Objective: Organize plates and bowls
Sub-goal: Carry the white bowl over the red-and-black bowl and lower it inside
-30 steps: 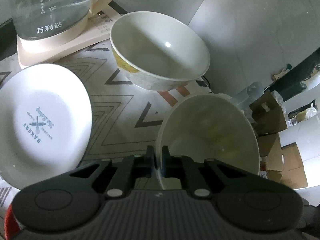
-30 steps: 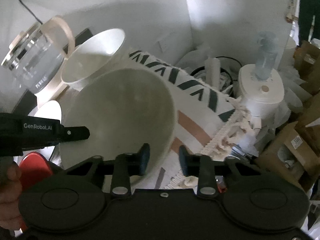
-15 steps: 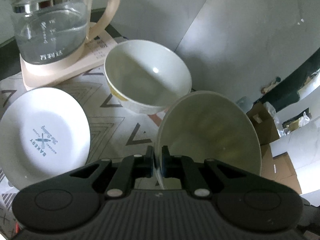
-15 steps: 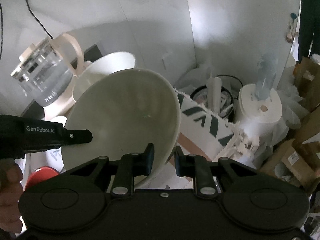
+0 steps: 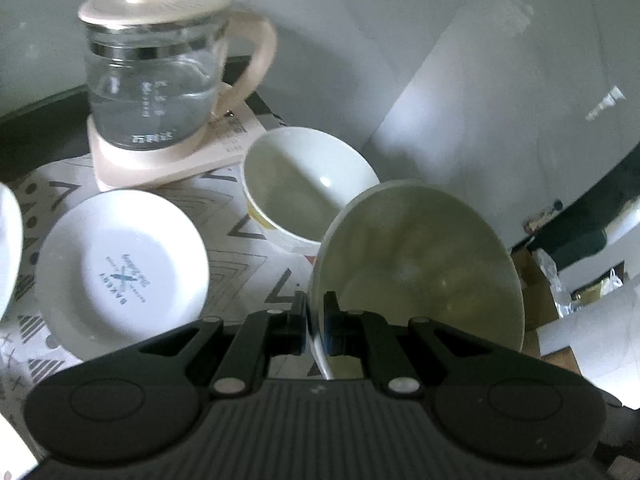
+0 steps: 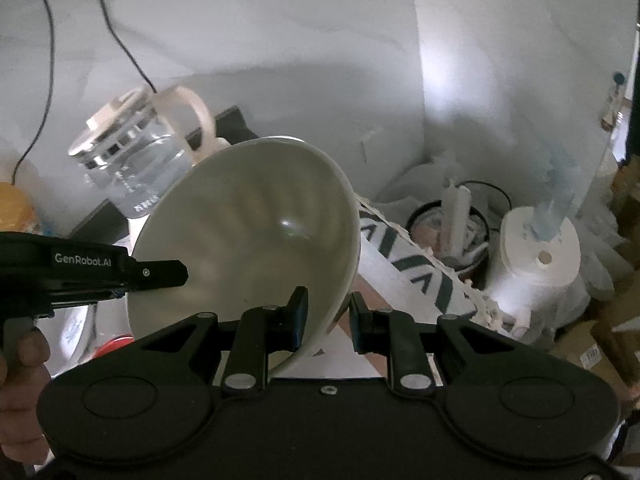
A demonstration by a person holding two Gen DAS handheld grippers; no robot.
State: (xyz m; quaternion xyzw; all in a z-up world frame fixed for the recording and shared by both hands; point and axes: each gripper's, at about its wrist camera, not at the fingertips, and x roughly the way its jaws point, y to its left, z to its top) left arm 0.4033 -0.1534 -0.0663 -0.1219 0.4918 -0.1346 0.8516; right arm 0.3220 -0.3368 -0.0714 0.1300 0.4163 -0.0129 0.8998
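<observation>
Pinching the near rim of a tilted cream bowl (image 5: 416, 264) with the left tongs (image 5: 316, 320), pads tight on its thin wall. Gripping the opposite rim of that bowl (image 6: 248, 236) in the right tongs (image 6: 326, 318), clear of the patterned bench cloth (image 5: 240, 256). Sitting beyond it toward the bench's far edge: a second bowl (image 5: 308, 184), a plate (image 5: 120, 264), a glass kettle (image 5: 160, 68).
</observation>
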